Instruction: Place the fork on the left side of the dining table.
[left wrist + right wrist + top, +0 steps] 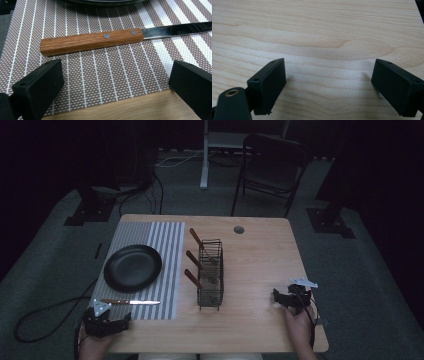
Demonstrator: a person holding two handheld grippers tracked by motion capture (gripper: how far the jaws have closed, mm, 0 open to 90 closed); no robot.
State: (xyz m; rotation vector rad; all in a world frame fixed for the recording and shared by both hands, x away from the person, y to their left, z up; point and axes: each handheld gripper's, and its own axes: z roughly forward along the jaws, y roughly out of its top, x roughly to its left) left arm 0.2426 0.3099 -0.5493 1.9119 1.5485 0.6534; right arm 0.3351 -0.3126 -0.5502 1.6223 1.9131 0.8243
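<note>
Wooden handle: knife [92, 41] lies on mat [105, 75], just beyond left gripper [115, 82].
Jaws: both grippers apart, empty.
Grip: close squarely across handle, clear of blade.

knife [120, 37] blade tip cut off at edge, plate [105, 1] mostly cropped

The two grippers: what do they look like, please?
Both are black. The left gripper and right gripper each have two blocky fingers with small holes, a grey three-cornered plate on top, and a trailing black cable.
</note>
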